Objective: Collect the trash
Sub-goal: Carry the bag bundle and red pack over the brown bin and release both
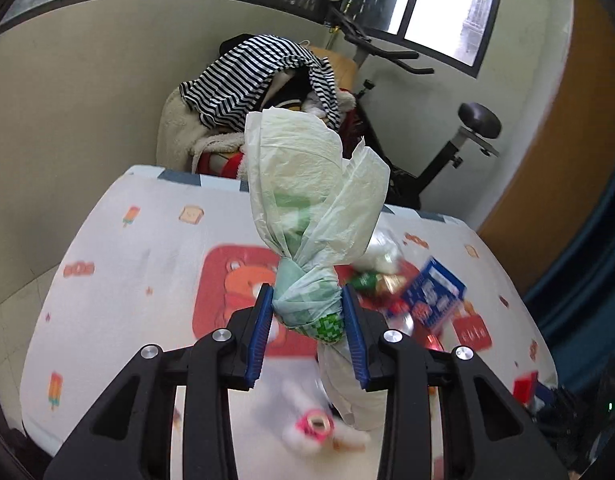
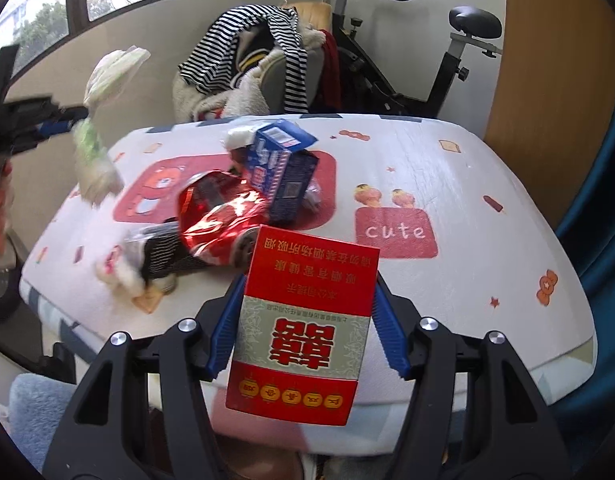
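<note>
My left gripper (image 1: 307, 300) is shut on a knotted pale green plastic bag (image 1: 311, 184) and holds it above the table; the bag also shows at the left of the right wrist view (image 2: 95, 128). My right gripper (image 2: 309, 292) is shut on a red cigarette box (image 2: 307, 320), held over the table's near edge. On the table lie a blue carton (image 2: 283, 168), a crumpled red foil wrapper (image 2: 219, 216), a black wrapper (image 2: 167, 252) and small scraps (image 2: 123, 272). The blue carton (image 1: 435, 296) and a pink tape roll (image 1: 315, 428) show in the left wrist view.
The table (image 2: 467, 208) has a white cartoon-print cloth. Behind it stand a chair piled with striped clothes (image 2: 247, 40) and an exercise bike (image 2: 447, 40). A blue curtain (image 2: 599, 200) hangs at the right.
</note>
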